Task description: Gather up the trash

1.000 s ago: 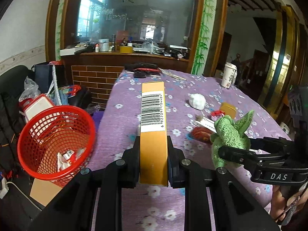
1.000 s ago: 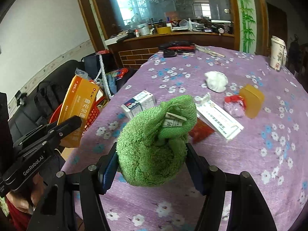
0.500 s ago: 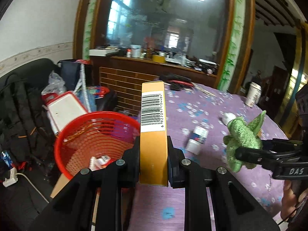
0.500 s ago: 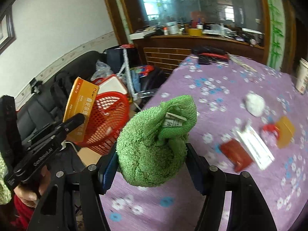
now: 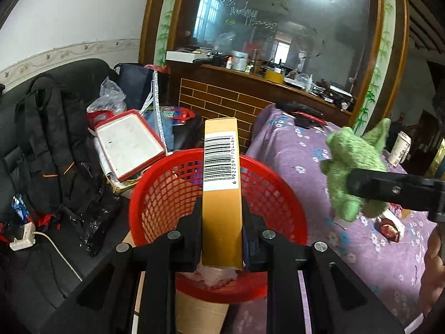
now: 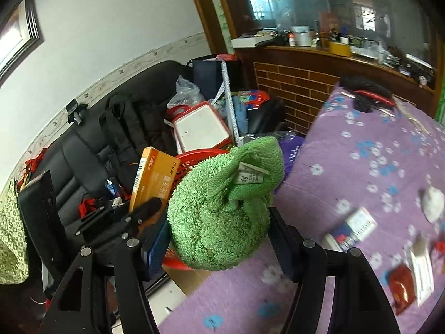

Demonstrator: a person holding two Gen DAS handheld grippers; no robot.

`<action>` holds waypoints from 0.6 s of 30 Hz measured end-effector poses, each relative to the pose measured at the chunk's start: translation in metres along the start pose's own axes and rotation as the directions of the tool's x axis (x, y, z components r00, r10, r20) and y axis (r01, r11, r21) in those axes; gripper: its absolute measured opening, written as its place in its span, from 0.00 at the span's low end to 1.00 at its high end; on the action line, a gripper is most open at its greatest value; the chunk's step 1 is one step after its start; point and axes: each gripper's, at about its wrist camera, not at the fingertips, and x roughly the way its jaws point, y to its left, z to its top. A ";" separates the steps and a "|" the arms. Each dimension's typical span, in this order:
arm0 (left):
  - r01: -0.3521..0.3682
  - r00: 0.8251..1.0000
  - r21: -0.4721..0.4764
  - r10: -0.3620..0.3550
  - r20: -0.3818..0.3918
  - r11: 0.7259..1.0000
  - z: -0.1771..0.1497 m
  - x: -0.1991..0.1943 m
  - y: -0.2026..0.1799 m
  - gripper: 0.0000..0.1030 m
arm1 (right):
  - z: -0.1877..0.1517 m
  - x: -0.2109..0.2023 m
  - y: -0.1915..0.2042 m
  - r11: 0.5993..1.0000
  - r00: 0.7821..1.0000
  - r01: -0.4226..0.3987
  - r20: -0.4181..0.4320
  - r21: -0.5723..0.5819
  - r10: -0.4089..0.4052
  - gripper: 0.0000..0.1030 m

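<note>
My left tongs are clamped on a narrow orange box, held upright with its barcode edge toward the camera; the jaws press both broad faces. In the left wrist view the box stands in front of and above the red basket, whose mesh wall shows on either side of it. The basket sits off the near left edge of the table, on a cardboard piece, with pale crumpled waste inside.

My right tongs grip a bundled green towel, the pads pressing its flanks; a small white label sticks out near its top. In the right wrist view the towel hangs over the table's left edge, just beside the basket rim.

Farther along the table, a white-and-blue carton, a red packet and a white wad lie blurred near its right side.
</note>
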 end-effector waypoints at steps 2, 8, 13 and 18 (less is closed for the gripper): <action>-0.007 1.000 -0.004 0.007 0.001 1.000 0.000 0.003 0.003 0.21 | 0.005 0.011 0.000 1.000 1.000 -0.011 -0.009 0.009 0.012 0.71; -0.013 1.000 -0.028 0.014 0.014 1.000 0.000 0.003 0.010 0.49 | 0.009 0.022 -0.010 0.998 0.999 -0.044 -0.015 0.050 0.045 0.72; 0.013 1.000 0.005 -0.013 0.025 1.000 -0.003 -0.005 -0.006 0.49 | -0.013 -0.001 -0.030 0.997 1.000 -0.014 0.007 0.070 0.014 0.73; 0.019 0.999 0.046 -0.021 0.042 0.999 -0.008 -0.012 -0.034 0.49 | -0.012 -0.016 -0.036 0.995 0.998 -0.045 0.049 0.091 0.041 0.65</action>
